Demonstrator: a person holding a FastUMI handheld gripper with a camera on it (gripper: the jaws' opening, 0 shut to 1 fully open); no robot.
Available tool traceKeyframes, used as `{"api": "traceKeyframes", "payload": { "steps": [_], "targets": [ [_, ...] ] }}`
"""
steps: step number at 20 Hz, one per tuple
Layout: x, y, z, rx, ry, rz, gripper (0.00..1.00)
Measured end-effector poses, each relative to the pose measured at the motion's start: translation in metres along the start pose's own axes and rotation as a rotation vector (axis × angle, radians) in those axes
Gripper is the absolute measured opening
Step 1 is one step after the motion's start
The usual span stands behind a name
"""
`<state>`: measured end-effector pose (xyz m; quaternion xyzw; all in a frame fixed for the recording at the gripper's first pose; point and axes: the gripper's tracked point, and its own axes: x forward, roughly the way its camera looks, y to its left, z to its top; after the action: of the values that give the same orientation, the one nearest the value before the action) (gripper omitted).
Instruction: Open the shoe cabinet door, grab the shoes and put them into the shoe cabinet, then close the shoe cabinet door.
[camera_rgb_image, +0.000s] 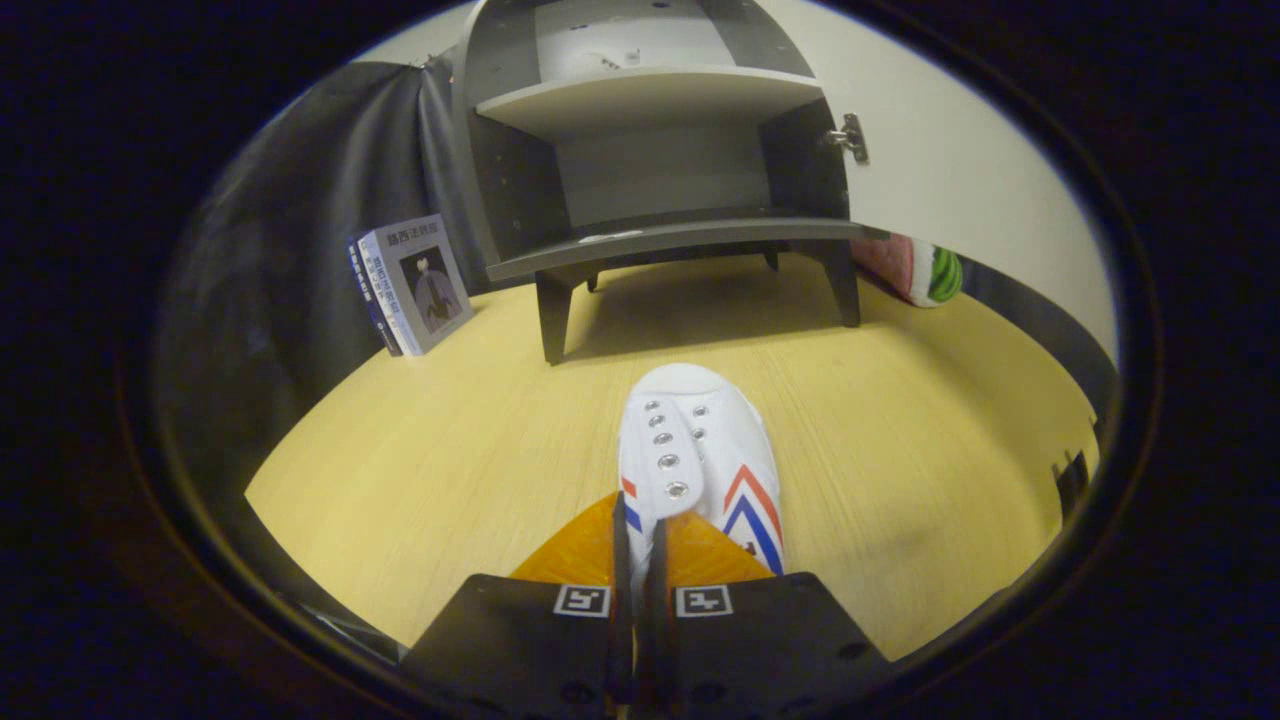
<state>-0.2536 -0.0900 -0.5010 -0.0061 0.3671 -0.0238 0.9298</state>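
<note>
1. gripper (640, 535): nearest item. its two fingers are drawn almost together, pinching a thin edge of the shoe's upper between them; judged a firm hold, since both fingers press on that edge. a narrow pinch suits a soft rim better than a wide clamp.
2. white canvas sneaker (695, 450): just ahead of the fingers, toe pointing away toward the cabinet. metal eyelets, no laces visible, red and blue chevron stripes on its side. whether the sole rests on the table or hangs just above it cannot be told. its toe-forward heading suits sliding it straight into a shelf.
3. wooden tabletop (420, 480): pale, bare around the sneaker; open run between shoe and cabinet.
4. books (412, 285): a small upright stack beyond and to the left, leaning by the dark cloth wall, well apart from the shoe's path.
5. shoe cabinet (650, 180): grey, on short legs, straight beyond the sneaker; two open shelves show, both vacant.
6. cabinet door (960, 190): white, swung out to the right on its hinge (848, 137), so the opening step appears done; loading and closing remain.
7. watermelon-patterned item (925, 270): farthest, partly hidden behind the door; kind unclear.
</note>
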Motion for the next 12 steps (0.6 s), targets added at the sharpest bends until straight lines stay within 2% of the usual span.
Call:
{"api": "traceKeyframes", "payload": {
  "steps": [3,6,12],
  "targets": [
    [0.000,0.003,0.006,-0.040,0.020,-0.024,0.03],
    [-0.003,0.003,0.019,-0.020,0.014,-0.042,0.03],
    [-0.019,-0.008,0.075,0.002,-0.038,-0.072,0.03]
  ]
}}
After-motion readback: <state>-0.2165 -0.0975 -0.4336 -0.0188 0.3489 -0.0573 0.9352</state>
